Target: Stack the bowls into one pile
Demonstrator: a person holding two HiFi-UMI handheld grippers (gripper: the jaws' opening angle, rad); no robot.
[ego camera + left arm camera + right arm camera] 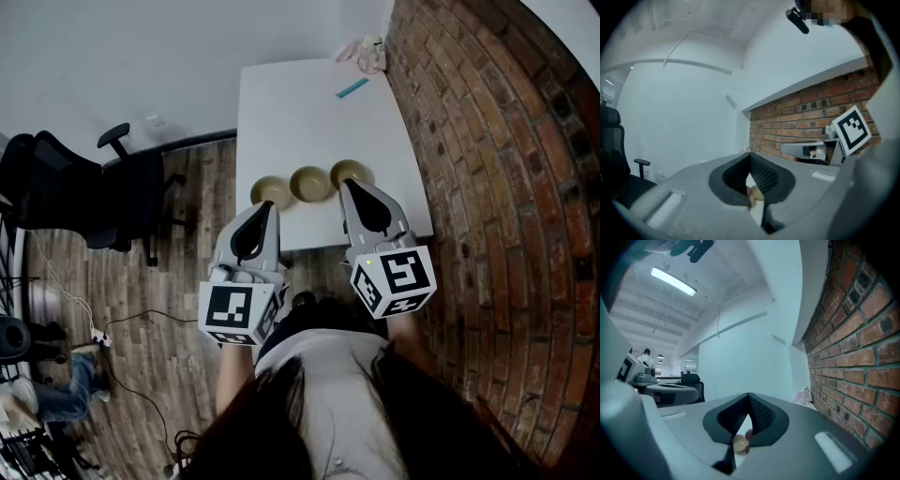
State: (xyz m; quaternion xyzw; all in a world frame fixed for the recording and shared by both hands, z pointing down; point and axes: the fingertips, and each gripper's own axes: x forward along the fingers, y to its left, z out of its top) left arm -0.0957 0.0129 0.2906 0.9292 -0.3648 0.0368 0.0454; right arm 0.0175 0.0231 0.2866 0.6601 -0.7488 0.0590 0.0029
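Three tan bowls stand apart in a row near the front edge of the white table [309, 112]: a left bowl [271, 191], a middle bowl [310, 184] and a right bowl [354, 172]. My left gripper [270, 206] hovers just in front of the left bowl, shut, with nothing in it. My right gripper [345, 186] is also shut and empty, its tip over the near rim of the right bowl. In the left gripper view the jaws meet at the tip [750, 155], and a bowl [756, 193] shows through the gap below. The right gripper view likewise shows closed jaws [749, 395] over a bowl [739, 444].
A brick wall [497, 141] runs along the table's right side. A teal strip [352, 88] and a pink-and-white object [364, 52] lie at the table's far end. A black office chair [103, 197] stands on the wooden floor to the left, with cables nearby.
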